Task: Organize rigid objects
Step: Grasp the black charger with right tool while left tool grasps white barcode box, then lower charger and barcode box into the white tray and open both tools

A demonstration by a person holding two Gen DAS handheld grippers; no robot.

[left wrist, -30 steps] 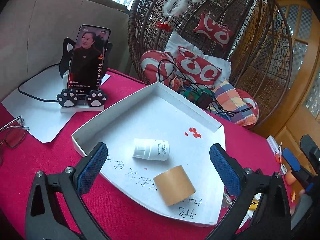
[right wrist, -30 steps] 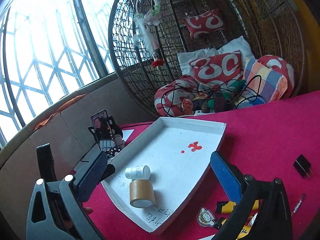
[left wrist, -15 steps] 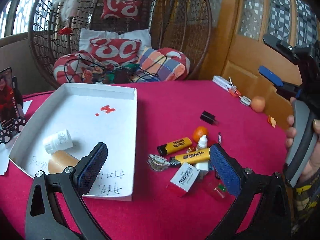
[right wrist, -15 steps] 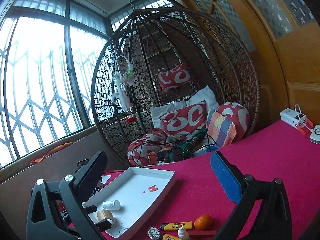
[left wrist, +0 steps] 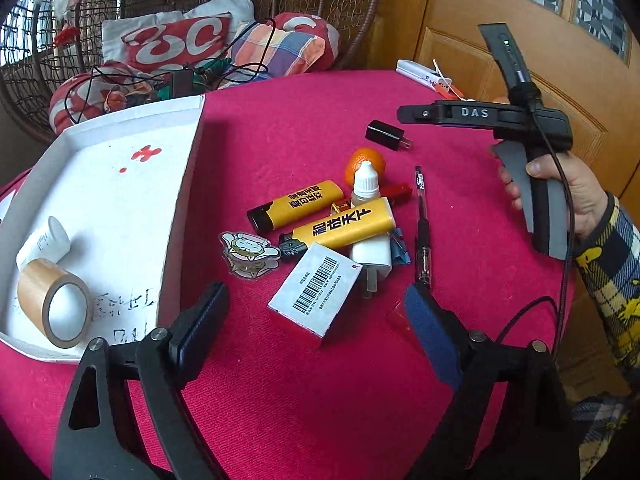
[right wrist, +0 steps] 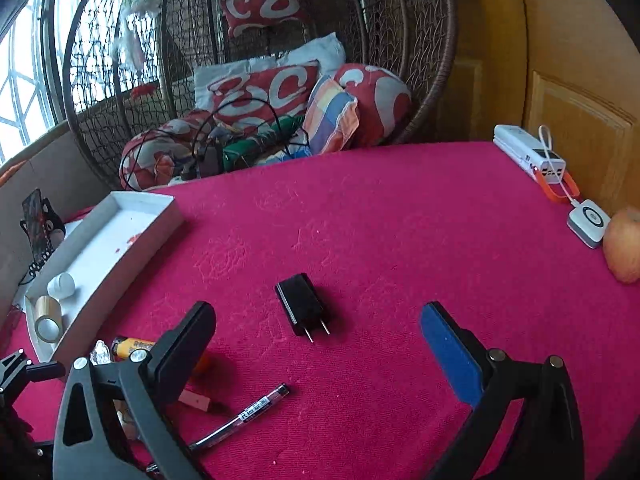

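A white tray (left wrist: 188,184) on the red table holds a tape roll (left wrist: 54,306) and a white bottle (left wrist: 44,242). Right of it lies a pile: two yellow lighters (left wrist: 296,204), a barcode box (left wrist: 316,290), a dropper bottle (left wrist: 365,182), an orange (left wrist: 366,159), a white plug, a sticker (left wrist: 250,252) and a pen (left wrist: 422,224). A black charger (right wrist: 302,304) lies apart. My left gripper (left wrist: 316,312) is open over the box. My right gripper (right wrist: 316,340) is open just before the charger; its body also shows in the left wrist view (left wrist: 520,120).
A wicker hanging chair (right wrist: 280,60) with cushions stands behind the table. A white power bank (right wrist: 528,152), a small white puck (right wrist: 588,222) and an apple (right wrist: 624,244) sit by the wooden door at the right edge. A phone on a stand (right wrist: 38,228) is far left.
Both grippers swung right and down, from the tray toward the loose pile. The left now hovers over the barcode box; the right dropped close to the black charger. Both stayed open.
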